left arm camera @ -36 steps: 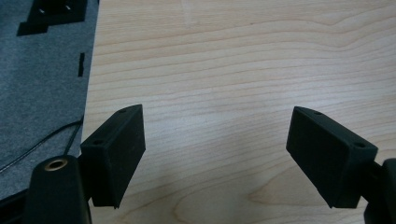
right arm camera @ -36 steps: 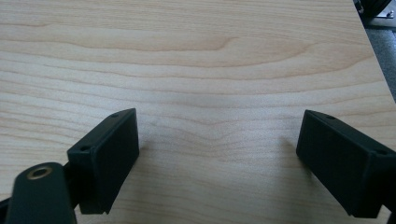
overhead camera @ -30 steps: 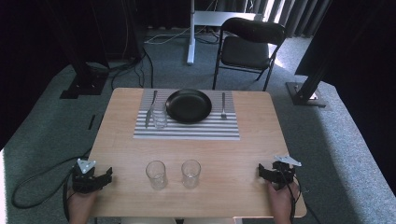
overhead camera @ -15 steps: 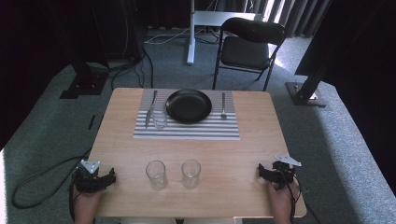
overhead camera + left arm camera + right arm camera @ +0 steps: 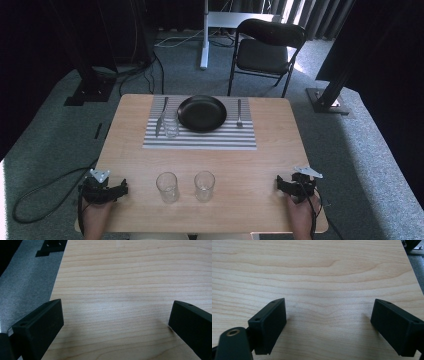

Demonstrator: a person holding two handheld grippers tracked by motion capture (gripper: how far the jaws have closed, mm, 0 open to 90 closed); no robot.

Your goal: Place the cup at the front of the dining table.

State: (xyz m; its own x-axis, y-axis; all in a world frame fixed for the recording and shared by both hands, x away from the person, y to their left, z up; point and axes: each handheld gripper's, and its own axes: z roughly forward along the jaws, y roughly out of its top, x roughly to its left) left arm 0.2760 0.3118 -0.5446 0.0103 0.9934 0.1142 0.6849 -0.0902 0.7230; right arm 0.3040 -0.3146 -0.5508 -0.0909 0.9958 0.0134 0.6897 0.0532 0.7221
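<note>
Two empty clear glasses stand side by side near the table's front edge, one on the left [image 5: 167, 186] and one on the right [image 5: 204, 185]. A third glass [image 5: 171, 126] stands on the striped placemat [image 5: 200, 139], beside a black plate [image 5: 202, 113]. My left gripper [image 5: 102, 190] rests at the front left corner, open with nothing between its jaws and bare wood under them [image 5: 115, 322]. At the front right my right gripper [image 5: 296, 184] is open too, also over bare wood [image 5: 329, 322]. Both are well apart from the glasses.
A knife [image 5: 161, 117] lies to the left of the plate and a fork [image 5: 239, 113] to its right. The wooden table [image 5: 280, 150] stands on grey carpet. A black folding chair [image 5: 267, 50] is behind it, and a cable [image 5: 45, 190] trails on the floor at left.
My left gripper has shifted slightly to the right and toward the front edge. The right gripper and the tableware have not moved.
</note>
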